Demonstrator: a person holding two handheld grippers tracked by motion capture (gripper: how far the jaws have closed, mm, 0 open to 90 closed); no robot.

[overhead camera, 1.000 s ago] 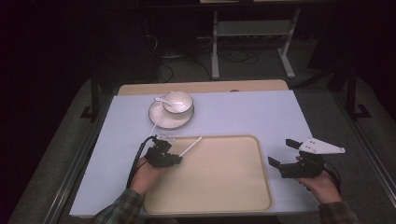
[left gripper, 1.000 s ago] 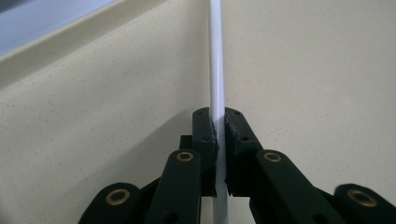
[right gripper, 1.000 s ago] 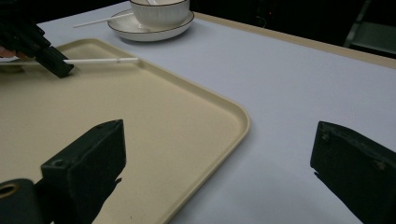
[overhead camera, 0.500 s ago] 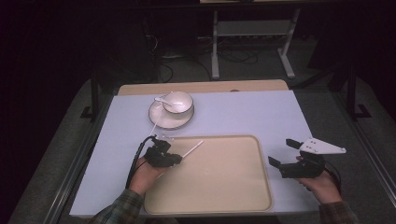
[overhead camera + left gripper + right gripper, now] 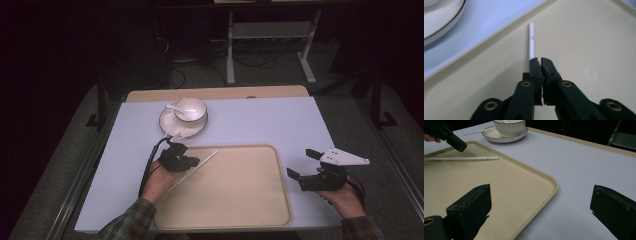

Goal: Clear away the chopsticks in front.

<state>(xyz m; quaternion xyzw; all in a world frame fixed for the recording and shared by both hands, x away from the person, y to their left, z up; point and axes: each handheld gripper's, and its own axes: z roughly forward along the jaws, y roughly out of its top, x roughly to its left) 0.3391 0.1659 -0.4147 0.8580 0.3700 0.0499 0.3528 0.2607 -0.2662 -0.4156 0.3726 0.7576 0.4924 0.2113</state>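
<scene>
Since the earlier frames the left gripper (image 5: 192, 161) has shifted only slightly over the tray's left side, and its jaws have just been closing: they now pinch the thin white plastic stick (image 5: 197, 169), which pokes out beyond the tips in the left gripper view (image 5: 531, 41). From above, the stick runs slantwise over the near-left part of the shallow beige plastic tray (image 5: 272, 165), one end toward the tray's far edge, the other toward its left edge; whether it rests on the tray or is lifted clear I cannot tell. That tray lies along the near edge of the pale lilac table (image 5: 280, 117). Beside the tray's right edge, the right gripper (image 5: 302, 167) hovers with its jaws wide apart and nothing between them. Near the table's far-left part, a white bowl (image 5: 191, 109) sits on a white dark-rimmed saucer (image 5: 172, 127), with a white spoon (image 5: 172, 106) leaning in it.
</scene>
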